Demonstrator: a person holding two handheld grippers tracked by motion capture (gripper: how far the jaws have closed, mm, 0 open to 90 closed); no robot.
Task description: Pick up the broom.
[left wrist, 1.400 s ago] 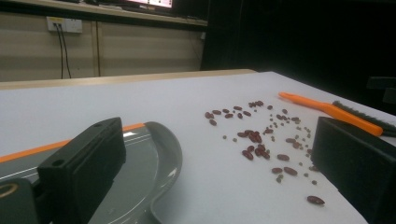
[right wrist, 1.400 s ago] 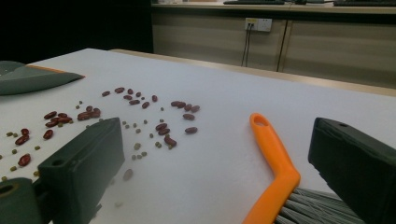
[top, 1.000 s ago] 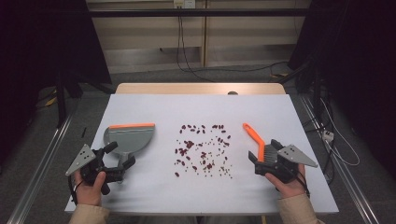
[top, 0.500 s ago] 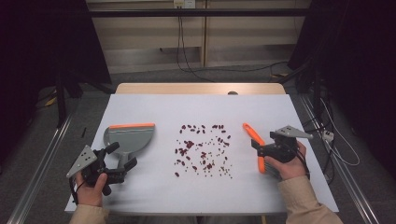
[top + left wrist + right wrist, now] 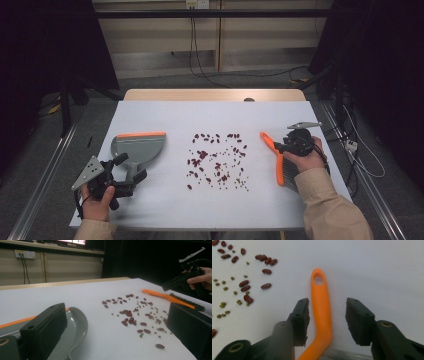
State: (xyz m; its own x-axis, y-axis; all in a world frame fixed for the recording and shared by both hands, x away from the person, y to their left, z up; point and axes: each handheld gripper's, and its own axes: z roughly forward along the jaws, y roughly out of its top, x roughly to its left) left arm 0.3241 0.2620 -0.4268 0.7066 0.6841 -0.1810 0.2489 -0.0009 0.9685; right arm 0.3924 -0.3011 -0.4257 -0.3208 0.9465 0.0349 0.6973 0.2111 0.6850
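Red beans and small green ones (image 5: 217,160) lie scattered mid-table, also seen from my left gripper (image 5: 135,312) and my right gripper (image 5: 244,285). A grey dustpan (image 5: 137,147) with an orange lip lies at the left. My left gripper (image 5: 131,167) rests open beside its handle, one jaw over the pan (image 5: 75,327). An orange-handled brush (image 5: 272,150) lies at the right. My right gripper (image 5: 281,147) is over its handle (image 5: 320,297). Its jaws have just been closing, and the handle lies between them with a gap on one side.
The white table (image 5: 165,120) ends in a wooden strip at the far edge. Cables and metal rails run along the floor on both sides. The right gripper (image 5: 185,281) and its hand show at the far right of the left gripper view, above the brush (image 5: 170,298).
My right hand has moved away from the near edge and over the brush handle, and its jaws have narrowed around it. The left hand has stayed still.
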